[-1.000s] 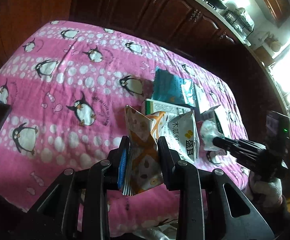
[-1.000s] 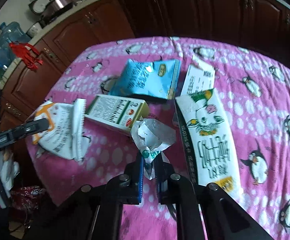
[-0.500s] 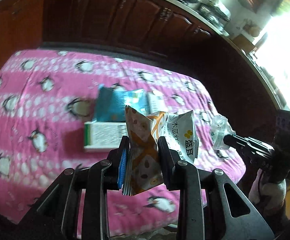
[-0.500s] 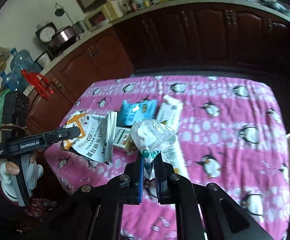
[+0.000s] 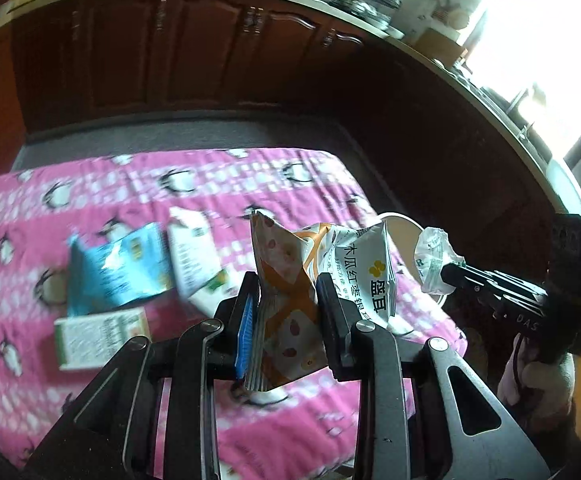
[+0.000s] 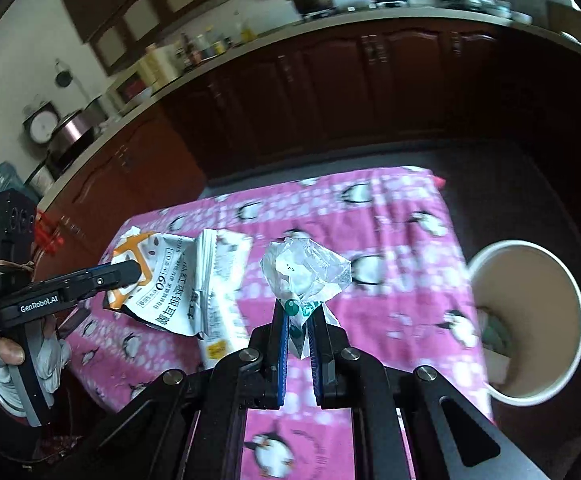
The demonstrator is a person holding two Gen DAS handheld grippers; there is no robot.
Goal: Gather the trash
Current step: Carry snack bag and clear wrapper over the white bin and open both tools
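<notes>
1. Snack bag [image 5: 290,292], white and orange with printed characters, crumpled: clamped upright between the jaws of the left gripper [image 5: 288,300], lifted clear of the worktop [image 5: 310,412]. In the right wrist view the same bag [image 6: 162,280] hangs from that gripper's tip, gripped by a gloved hand [image 6: 30,356].
2. Clear plastic wrapper [image 6: 306,276], crumpled, with green print: pinched at its lower end by the nearly closed jaws of the right gripper [image 6: 299,320], held above the worktop. Left wrist view shows it [image 5: 434,260] at that gripper's tip, to the right of the snack bag.
3. Paper bucket [image 6: 530,396], white rim, tan inside, open top: beside the worktop's right edge, below and right of the wrapper. Contents at its bottom too blurred to name.
4. Pink penguin-print cloth [image 5: 90,392]: covers the worktop.
5. Blue packet [image 5: 110,272], white carton [image 5: 194,264], green-and-white box [image 5: 98,336]: lying flat on the cloth, close together, left of the held snack bag; blurred.
6. Dark wooden cabinets [image 6: 370,88]: behind the worktop, under a counter with pots.
</notes>
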